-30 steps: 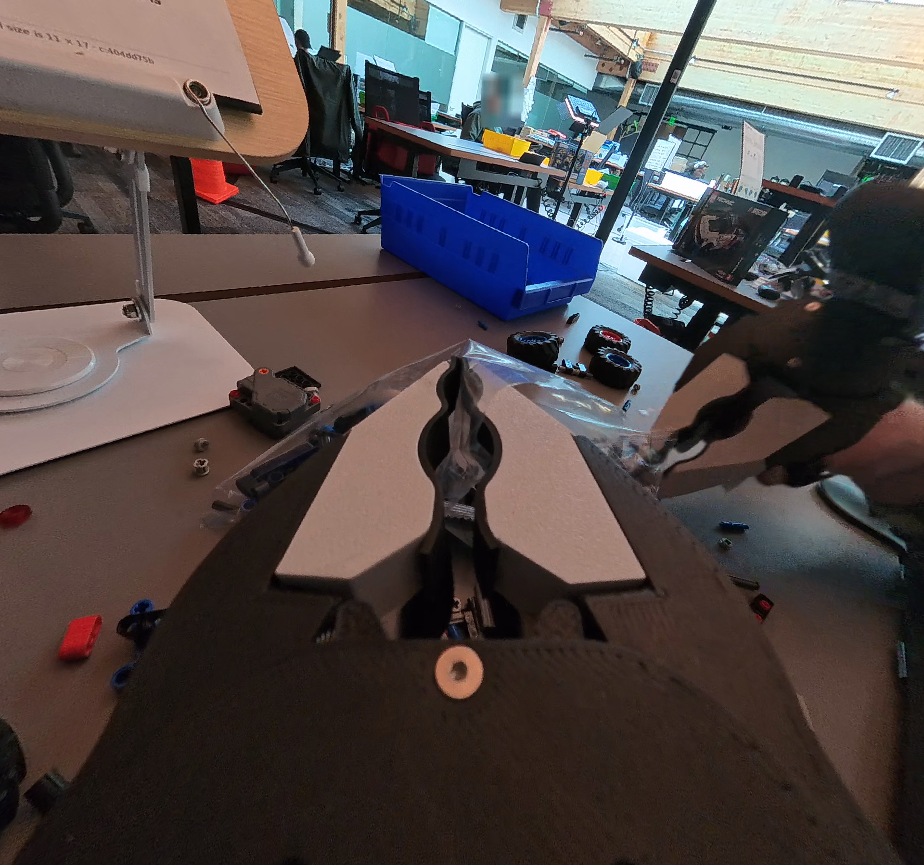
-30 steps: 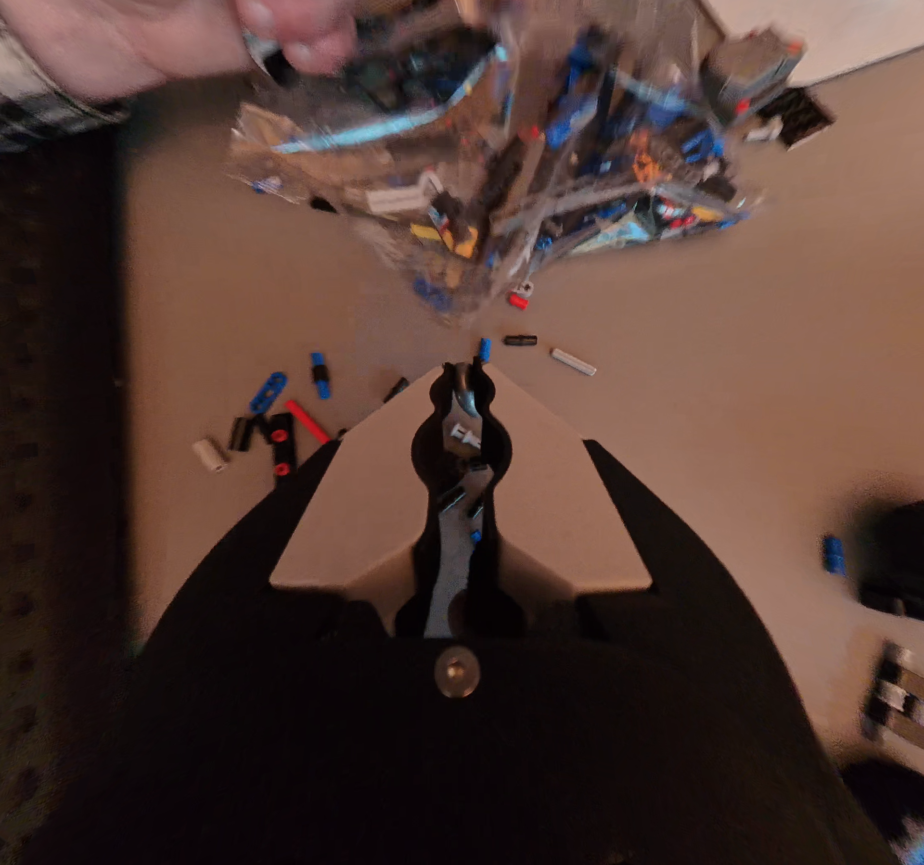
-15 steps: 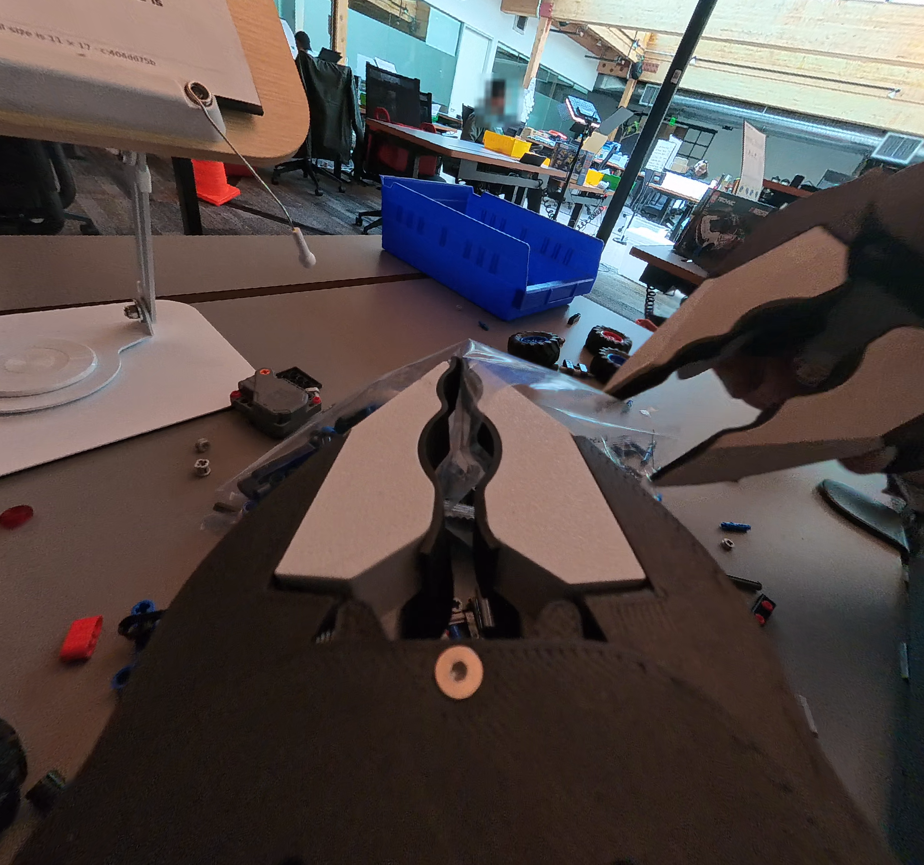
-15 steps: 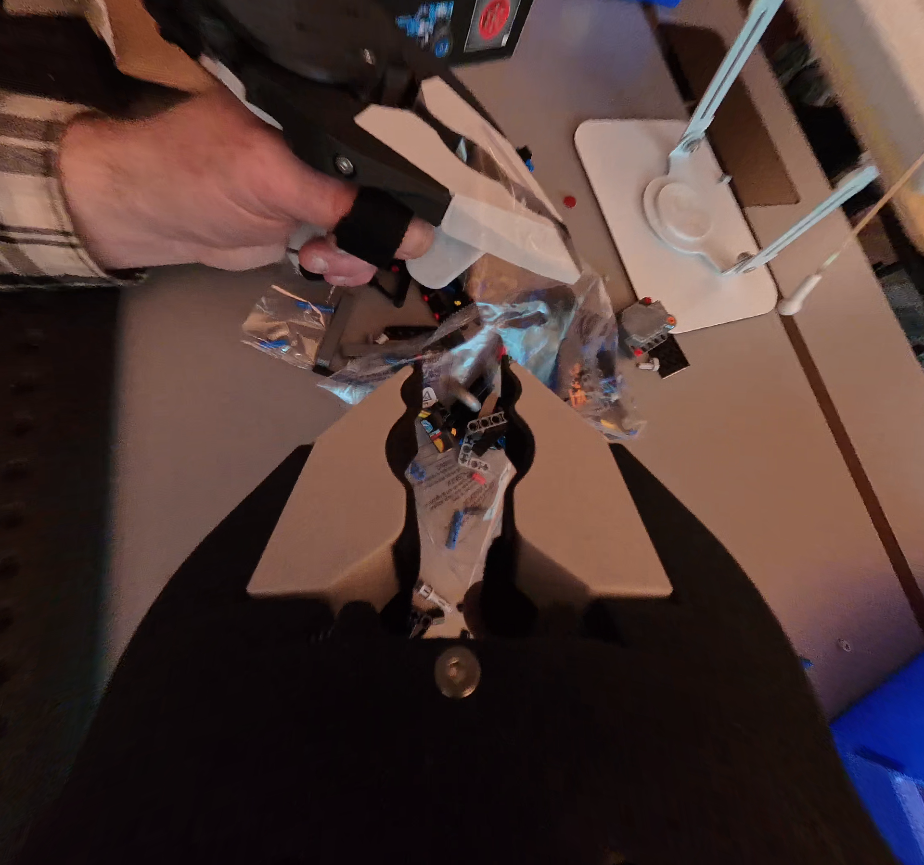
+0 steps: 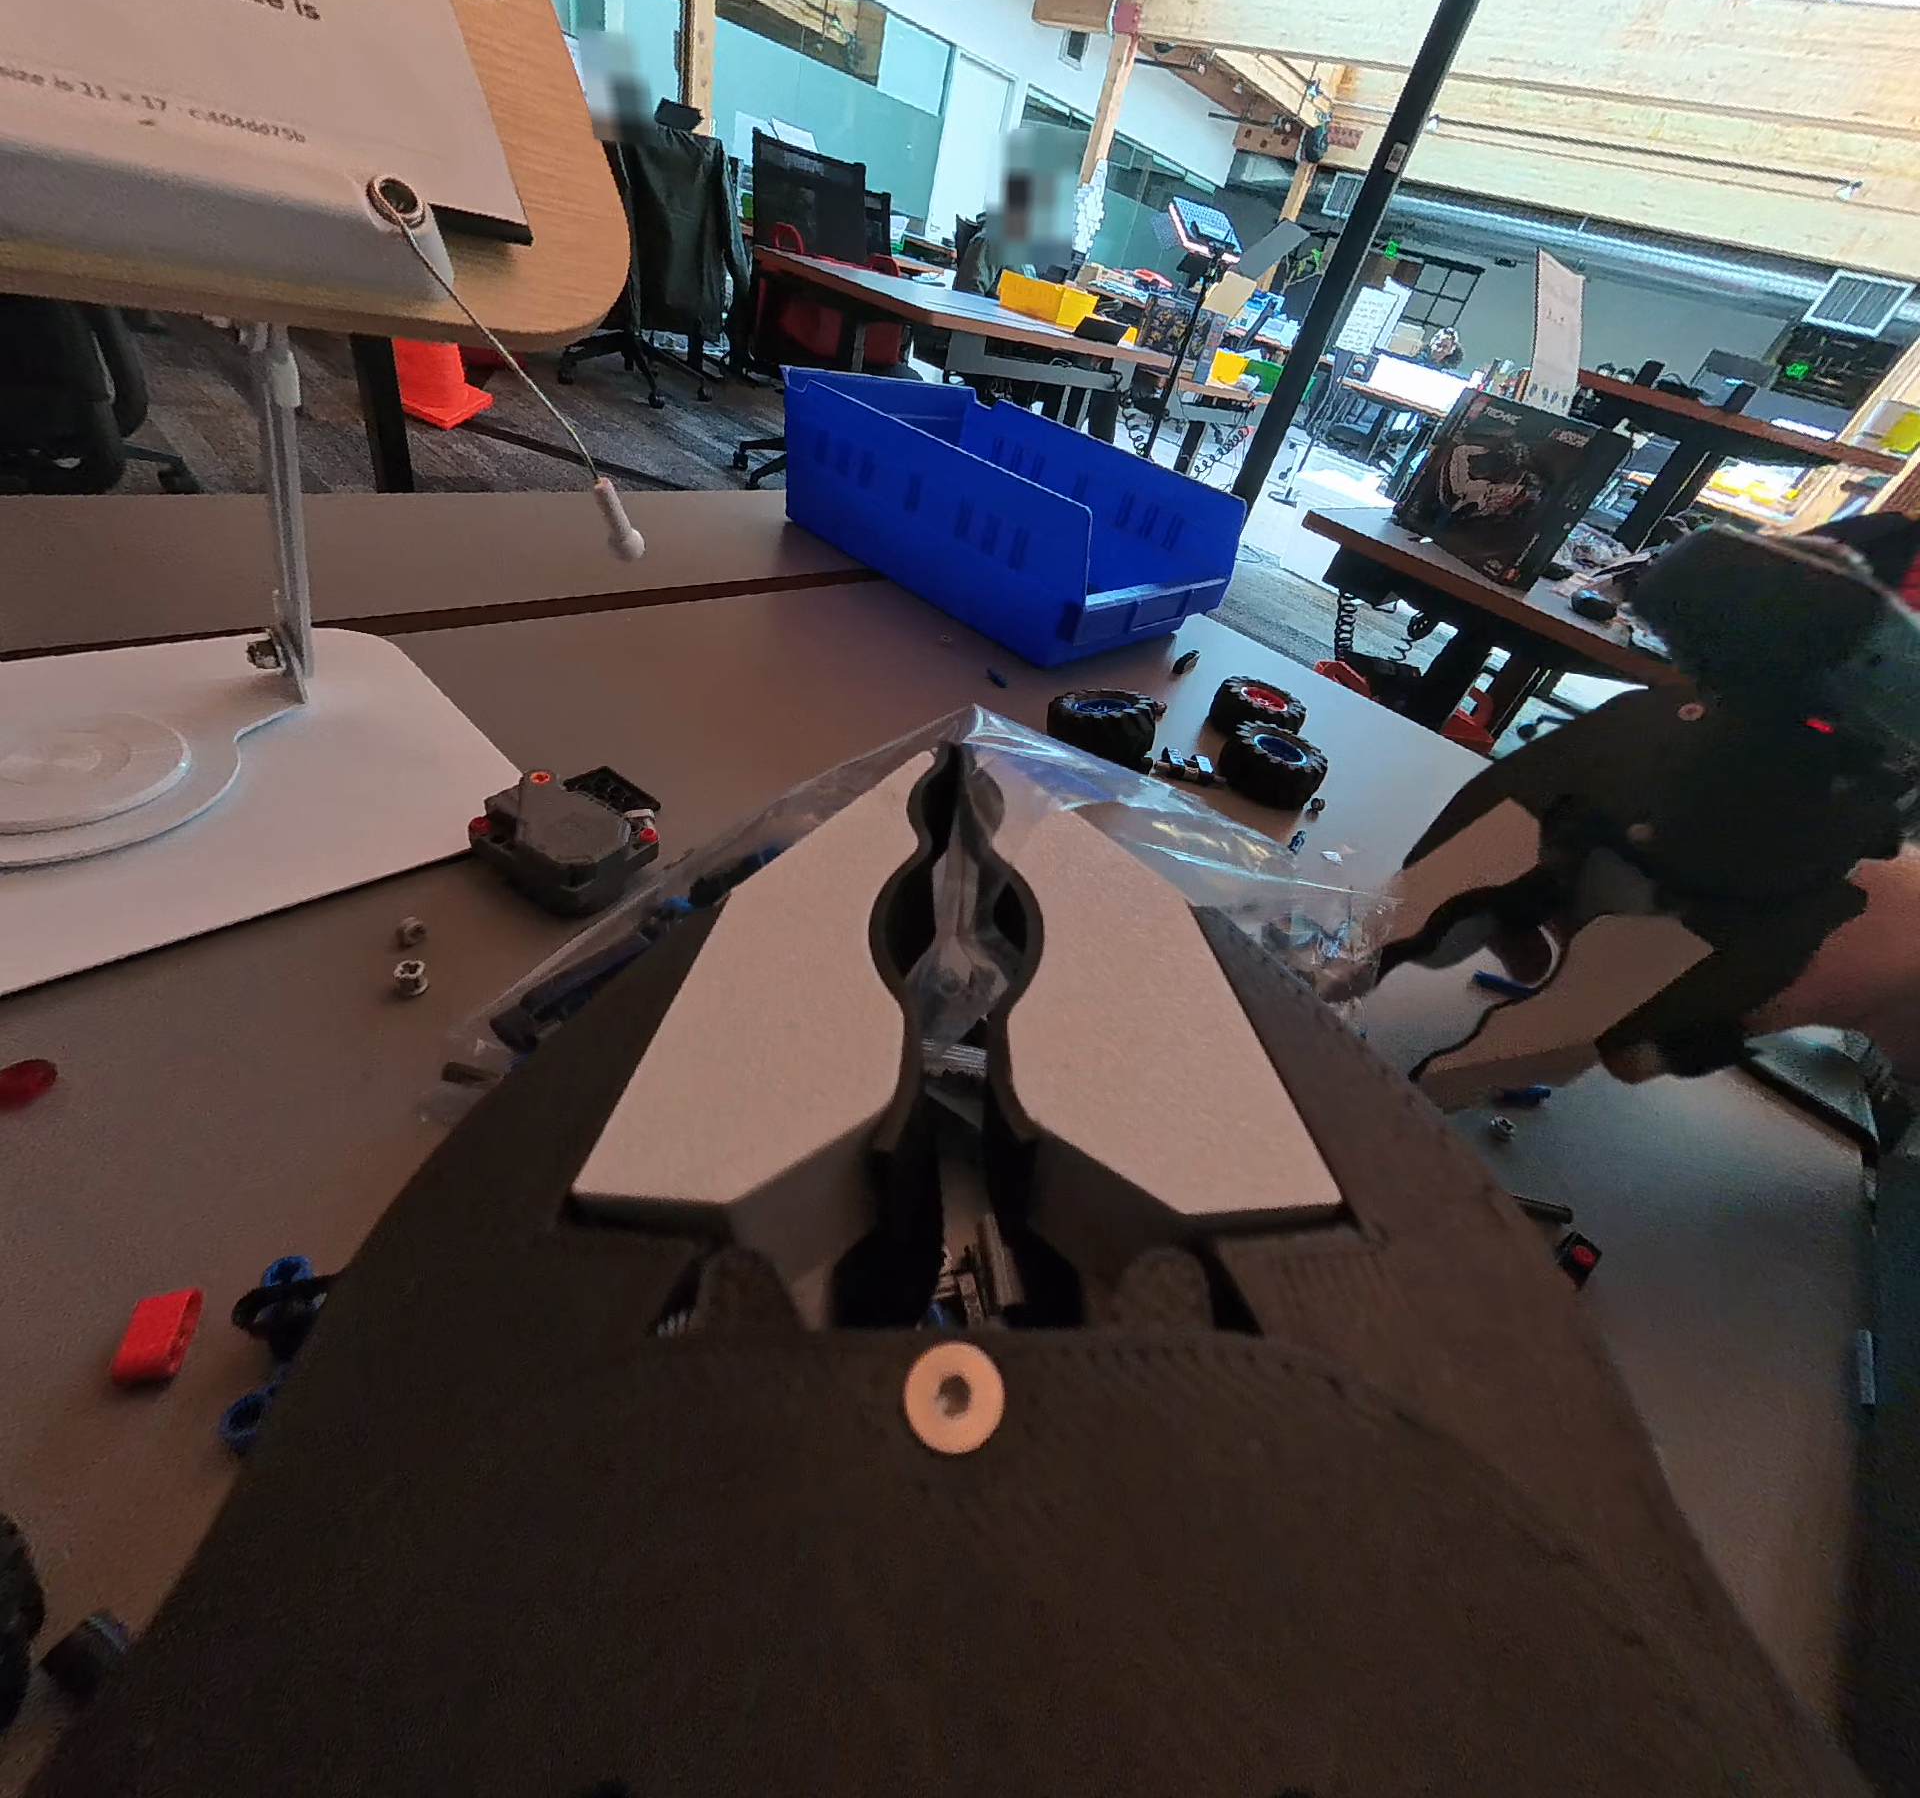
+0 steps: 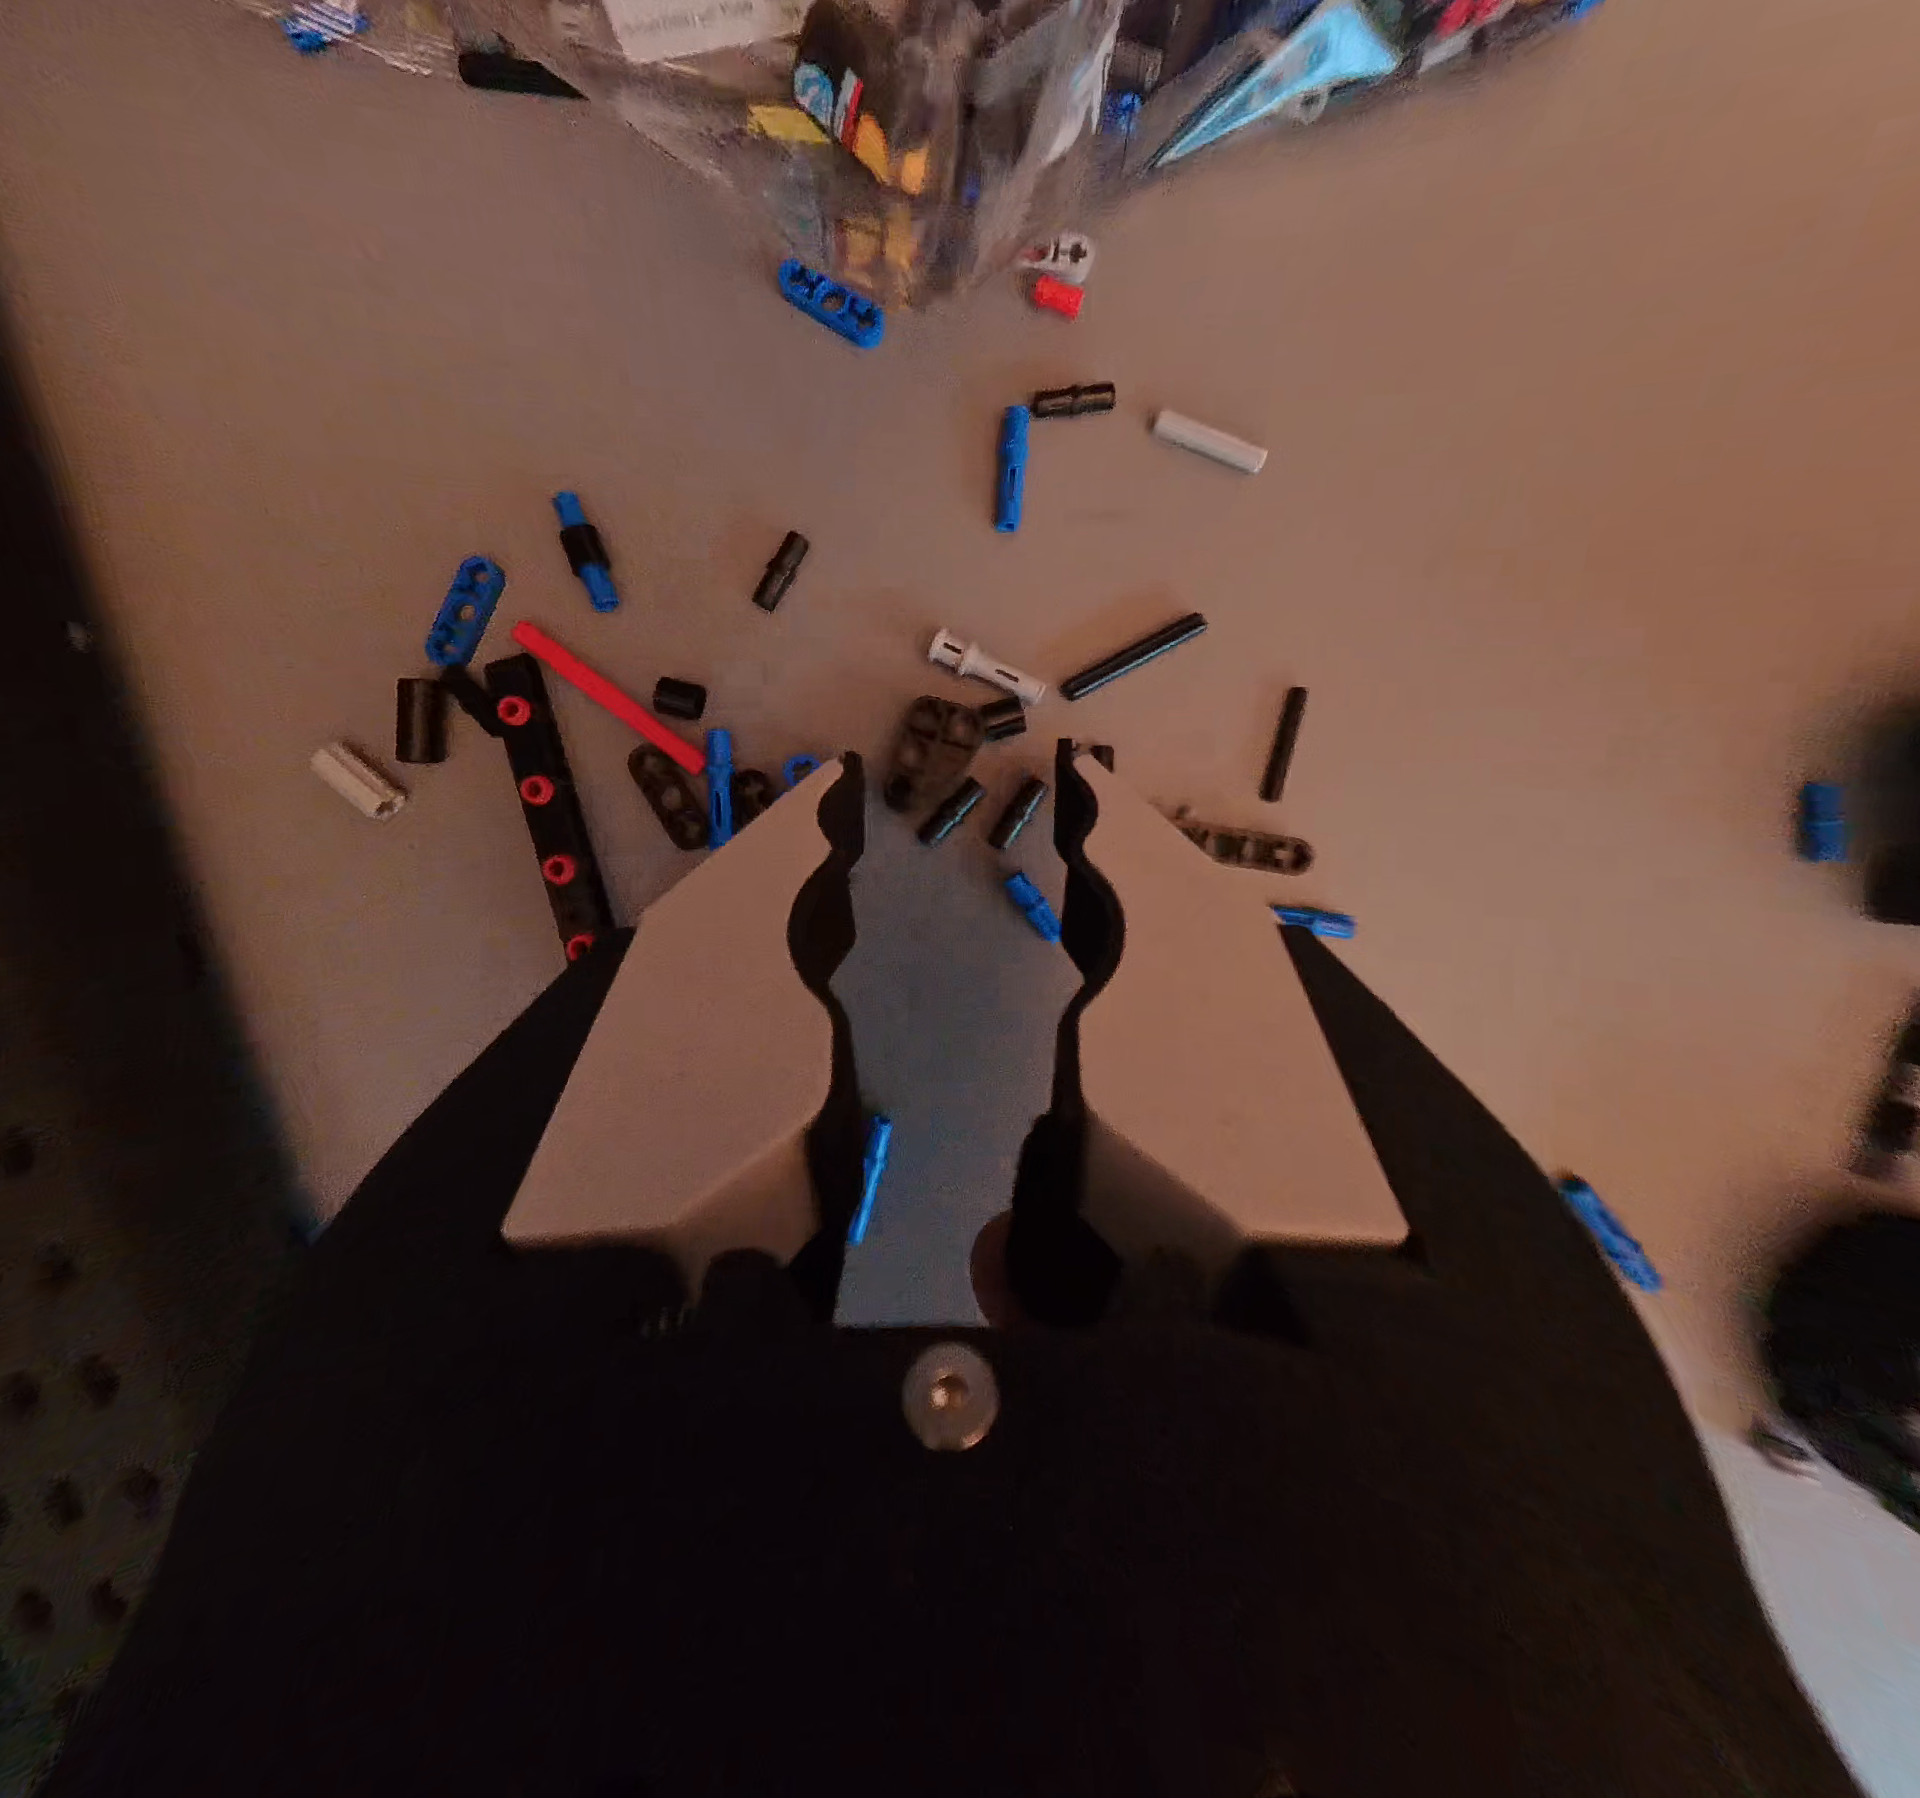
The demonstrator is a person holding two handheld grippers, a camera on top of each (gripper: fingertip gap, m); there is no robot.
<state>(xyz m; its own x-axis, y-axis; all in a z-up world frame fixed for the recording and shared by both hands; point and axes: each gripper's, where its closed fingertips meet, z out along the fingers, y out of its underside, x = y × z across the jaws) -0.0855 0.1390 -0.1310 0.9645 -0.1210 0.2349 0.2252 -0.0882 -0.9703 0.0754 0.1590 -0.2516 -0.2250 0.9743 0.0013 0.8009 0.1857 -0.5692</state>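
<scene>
Behind our grey table [image 5: 727, 668] an open workshop spreads, its far benches too small to read. From the left wrist view, our left gripper [image 5: 958, 761] is clamped on a clear bag [image 5: 1143, 834]; our fingers hide most of it. From the right wrist view, the bag [image 6: 935, 55] is blurred and cut off at the top. Our right gripper [image 6: 956, 761] hangs with jaws apart over scattered pins [image 6: 1010, 465], holding nothing.

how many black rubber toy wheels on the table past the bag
3: black rubber toy wheels, one blue-hubbed nearest the blue plastic bin, one red-hubbed behind, another blue-hubbed in front. More may be hidden.
</scene>
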